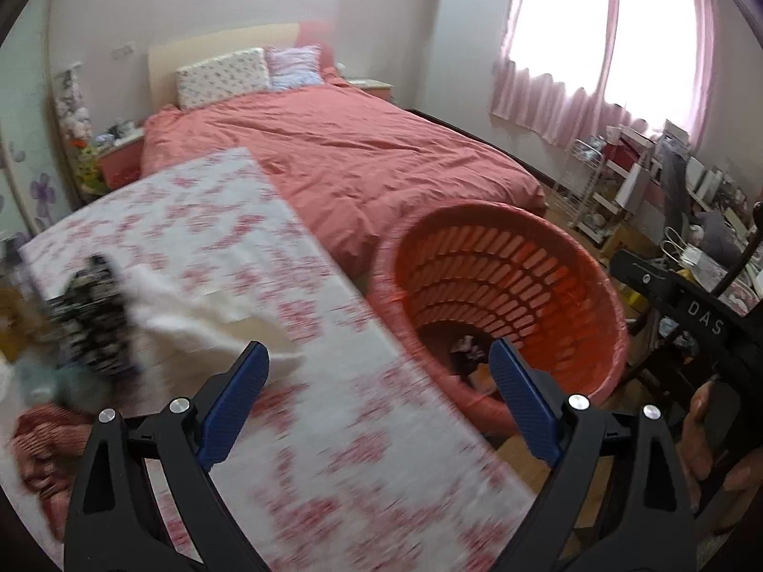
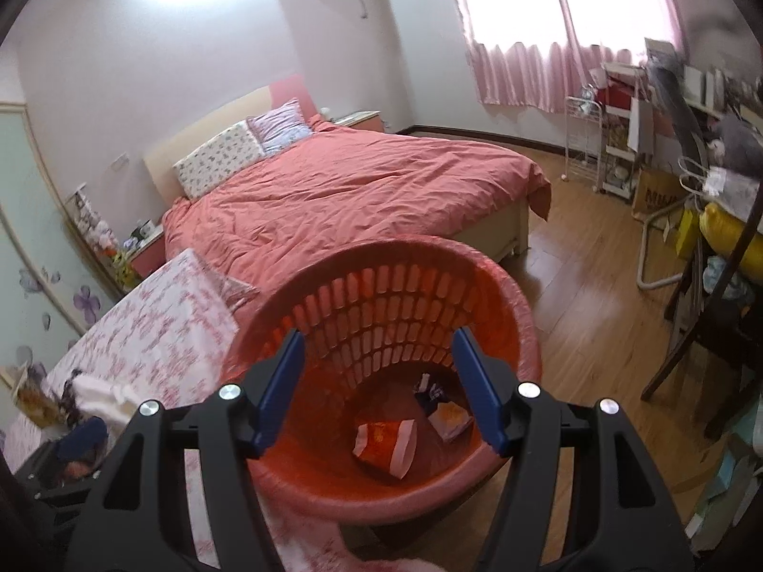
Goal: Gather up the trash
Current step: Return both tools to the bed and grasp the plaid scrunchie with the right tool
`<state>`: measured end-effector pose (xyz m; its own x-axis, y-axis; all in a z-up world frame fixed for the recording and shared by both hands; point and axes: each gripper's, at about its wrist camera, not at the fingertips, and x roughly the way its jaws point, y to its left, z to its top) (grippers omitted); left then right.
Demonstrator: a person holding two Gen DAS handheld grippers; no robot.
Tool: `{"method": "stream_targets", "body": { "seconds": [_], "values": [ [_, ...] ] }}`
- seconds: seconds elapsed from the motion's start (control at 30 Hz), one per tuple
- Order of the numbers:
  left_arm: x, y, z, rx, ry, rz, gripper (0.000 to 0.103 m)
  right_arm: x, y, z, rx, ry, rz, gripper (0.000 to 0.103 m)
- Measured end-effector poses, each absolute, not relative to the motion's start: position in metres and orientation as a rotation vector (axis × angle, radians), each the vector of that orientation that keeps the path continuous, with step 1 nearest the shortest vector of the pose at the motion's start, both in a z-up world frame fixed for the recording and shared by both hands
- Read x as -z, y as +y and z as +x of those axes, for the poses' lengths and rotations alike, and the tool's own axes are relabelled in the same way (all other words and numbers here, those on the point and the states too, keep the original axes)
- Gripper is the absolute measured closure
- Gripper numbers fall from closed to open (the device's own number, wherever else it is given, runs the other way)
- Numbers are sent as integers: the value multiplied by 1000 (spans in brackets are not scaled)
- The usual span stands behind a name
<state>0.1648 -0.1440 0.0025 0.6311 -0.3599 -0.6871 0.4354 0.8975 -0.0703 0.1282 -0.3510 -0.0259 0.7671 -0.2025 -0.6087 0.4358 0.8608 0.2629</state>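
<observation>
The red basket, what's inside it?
At the bottom of the red basket lie an orange-and-white wrapper, a smaller orange packet and a dark scrap. The near wall hides some floor.

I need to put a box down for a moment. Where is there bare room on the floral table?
The floral table is bare along its edge beside the red basket and at its far end toward the bed. Its left end is crowded: white tissue, a black patterned wrapper and a reddish item are piled there.
</observation>
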Motion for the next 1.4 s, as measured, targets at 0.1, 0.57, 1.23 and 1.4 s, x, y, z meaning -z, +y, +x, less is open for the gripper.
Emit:
{"method": "stream_targets", "body": {
  "seconds": [0.1,0.57,1.23,1.4],
  "values": [
    [-8,-113,156,398,741,92,10,17,-330,125,320,601,376,40],
    [-19,21,126,109,693,-11,10,12,-199,129,79,677,261,40],
    [-5,154,109,-132,701,-142,10,33,-12,140,-291,749,98,47],
    [-3,158,110,-130,708,-155,10,46,0,151,-291,790,70,59]
  ]
}}
